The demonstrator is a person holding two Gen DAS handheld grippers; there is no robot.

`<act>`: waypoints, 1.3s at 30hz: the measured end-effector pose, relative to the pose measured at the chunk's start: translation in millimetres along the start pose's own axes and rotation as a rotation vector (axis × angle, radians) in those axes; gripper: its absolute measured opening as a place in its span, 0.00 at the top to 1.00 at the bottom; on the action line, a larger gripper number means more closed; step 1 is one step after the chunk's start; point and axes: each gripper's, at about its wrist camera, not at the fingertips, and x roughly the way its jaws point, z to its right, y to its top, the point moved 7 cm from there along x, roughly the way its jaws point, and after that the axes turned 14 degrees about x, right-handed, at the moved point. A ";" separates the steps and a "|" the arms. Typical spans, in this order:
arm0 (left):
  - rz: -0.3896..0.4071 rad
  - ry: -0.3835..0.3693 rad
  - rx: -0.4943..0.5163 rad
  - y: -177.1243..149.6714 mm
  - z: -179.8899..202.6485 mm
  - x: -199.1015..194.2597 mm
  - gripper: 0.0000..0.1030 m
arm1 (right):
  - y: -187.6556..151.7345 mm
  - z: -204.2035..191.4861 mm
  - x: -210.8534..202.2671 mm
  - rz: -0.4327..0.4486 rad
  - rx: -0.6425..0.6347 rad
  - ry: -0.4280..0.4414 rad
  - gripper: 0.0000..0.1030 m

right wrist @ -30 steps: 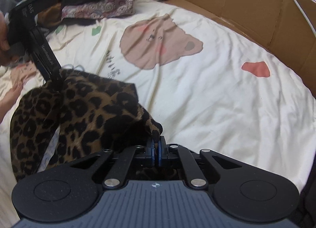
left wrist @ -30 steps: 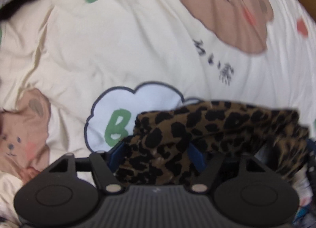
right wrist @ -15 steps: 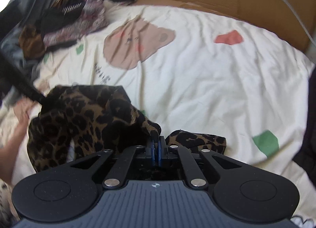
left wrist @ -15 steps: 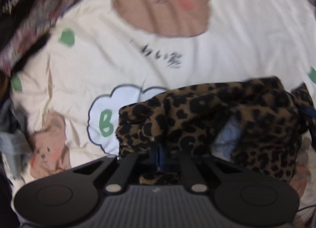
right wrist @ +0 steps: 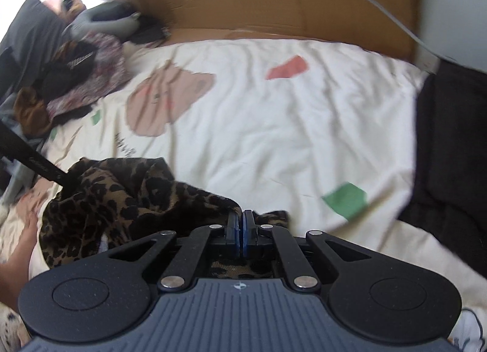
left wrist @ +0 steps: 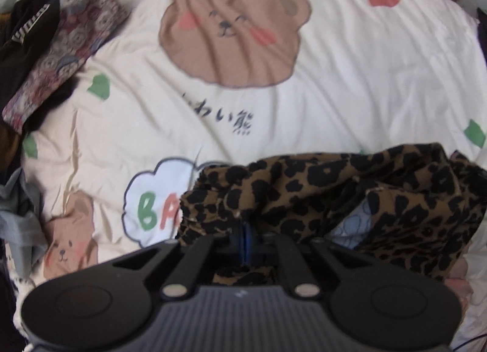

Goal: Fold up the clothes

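nearest in the left wrist view, the left claw [left wrist: 244,237] has its blue pads pressed together on an edge of the leopard-print garment [left wrist: 350,193]. the cloth bunches up just past the fingers and spreads to the right, where a pale blue lining shows in a fold. in the right wrist view the right claw [right wrist: 242,231] is likewise clamped on the same garment [right wrist: 121,199], its pads together with a strip of the print caught between and below them. from there the cloth runs off to the left in a loose heap, and the dark shaft of the left tool enters it at the far left corner. a bare forearm [right wrist: 18,248] lies at the left edge beside the heap.

the garment sits over the near part of the bed sheet [left wrist: 350,78], cream with bear faces, a cloud with letters and small green and red patches. beyond the garment's far edge the sheet lies wrinkled and bare through the middle and right. a dark blanket [right wrist: 450,154] covers the right side of the bed. a pile of clothes [left wrist: 54,47] crowds the far left corner, a patterned piece and a black one on top. a cardboard sheet [right wrist: 289,8] stands along the far edge of the bed.
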 end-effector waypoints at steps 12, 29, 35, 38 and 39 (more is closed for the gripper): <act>0.069 -0.046 -0.040 34.2 11.0 -5.8 0.99 | 4.2 98.4 -38.6 0.160 0.278 -0.040 1.00; 0.090 -0.117 -0.199 -33.2 -34.9 -13.5 0.99 | -12.4 47.2 -8.6 0.116 0.205 0.093 0.87; 0.110 -0.167 -0.255 -58.1 -42.6 -16.2 0.99 | -1.0 13.8 -3.7 0.109 0.141 0.141 0.57; 0.107 -0.185 -0.277 -66.5 -45.0 -14.7 0.99 | 3.3 -1.3 2.0 0.111 0.092 0.130 0.54; 0.106 -0.191 -0.285 -69.3 -45.8 -14.2 0.99 | 4.9 -4.4 4.2 0.113 0.081 0.126 0.54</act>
